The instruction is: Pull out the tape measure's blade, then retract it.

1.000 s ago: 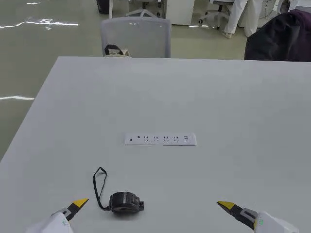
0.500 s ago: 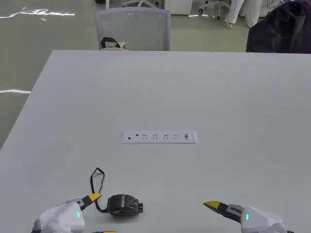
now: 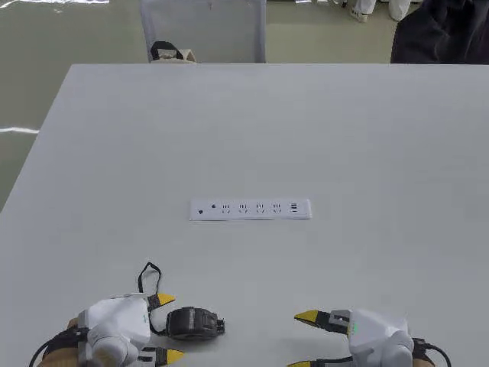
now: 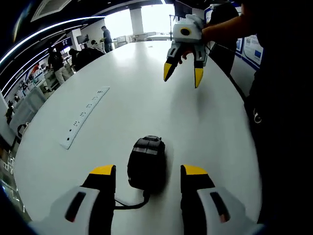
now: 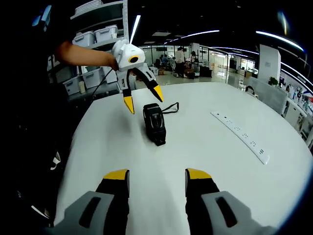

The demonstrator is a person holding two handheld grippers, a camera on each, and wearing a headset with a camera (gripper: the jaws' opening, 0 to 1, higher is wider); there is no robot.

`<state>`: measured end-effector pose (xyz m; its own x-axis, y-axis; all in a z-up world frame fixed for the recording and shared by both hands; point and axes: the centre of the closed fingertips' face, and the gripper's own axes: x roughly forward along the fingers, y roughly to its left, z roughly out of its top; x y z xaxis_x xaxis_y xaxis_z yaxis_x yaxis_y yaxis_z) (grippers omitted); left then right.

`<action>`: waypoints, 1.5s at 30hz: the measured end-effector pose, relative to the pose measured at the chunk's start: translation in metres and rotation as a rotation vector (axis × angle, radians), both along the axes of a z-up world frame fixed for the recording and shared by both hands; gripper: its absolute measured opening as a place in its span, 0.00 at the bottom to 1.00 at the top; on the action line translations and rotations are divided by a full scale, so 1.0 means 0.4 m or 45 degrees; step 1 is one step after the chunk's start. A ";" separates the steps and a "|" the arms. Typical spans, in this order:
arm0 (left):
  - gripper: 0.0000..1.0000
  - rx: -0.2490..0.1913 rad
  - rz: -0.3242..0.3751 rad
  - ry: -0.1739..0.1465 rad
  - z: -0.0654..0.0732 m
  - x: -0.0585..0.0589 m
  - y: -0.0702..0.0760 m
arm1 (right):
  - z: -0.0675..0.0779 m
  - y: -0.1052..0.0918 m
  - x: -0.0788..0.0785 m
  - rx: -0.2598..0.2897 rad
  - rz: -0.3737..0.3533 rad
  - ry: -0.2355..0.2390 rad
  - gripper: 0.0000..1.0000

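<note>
A black tape measure (image 3: 195,323) lies on the white table (image 3: 252,138) near its front edge, its blade drawn in. Its black wrist strap (image 3: 147,279) loops away behind it. My left gripper (image 3: 170,327) is open, and its yellow fingertips (image 4: 102,170) flank the strap end of the tape measure (image 4: 146,161) with a gap on each side. My right gripper (image 3: 302,340) is open and holds nothing. It points at the tape measure (image 5: 154,122) from some way off. The left gripper (image 5: 143,99) hovers just behind the case in the right gripper view.
A white power strip (image 3: 250,209) lies flat in the middle of the table, beyond the tape measure. A grey chair (image 3: 202,30) stands at the far edge and a dark jacket (image 3: 443,30) at the far right. Shelves and people stand in the background.
Both grippers have come further onto the table. The left one has closed in until its open jaws stand either side of the tape measure, and the right one has moved left towards it.
</note>
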<state>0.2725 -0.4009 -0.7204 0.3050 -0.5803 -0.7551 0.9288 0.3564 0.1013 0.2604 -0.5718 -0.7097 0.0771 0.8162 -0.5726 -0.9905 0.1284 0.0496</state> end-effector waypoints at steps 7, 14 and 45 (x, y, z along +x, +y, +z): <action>0.47 0.048 -0.109 0.027 -0.029 0.010 -0.012 | -0.025 0.045 0.020 -0.002 0.060 -0.006 0.42; 0.44 0.093 -0.194 0.056 -0.058 0.015 -0.015 | -0.051 0.096 0.038 -0.015 0.126 -0.011 0.39; 0.30 0.079 -0.270 0.084 -0.070 0.010 -0.023 | -0.168 0.300 0.034 -0.057 0.303 0.015 0.22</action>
<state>0.2763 -0.4099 -0.7484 0.1304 -0.5781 -0.8055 0.9876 0.1477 0.0538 0.2739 -0.4518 -0.7769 -0.1213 0.7844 -0.6083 -0.9925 -0.1064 0.0607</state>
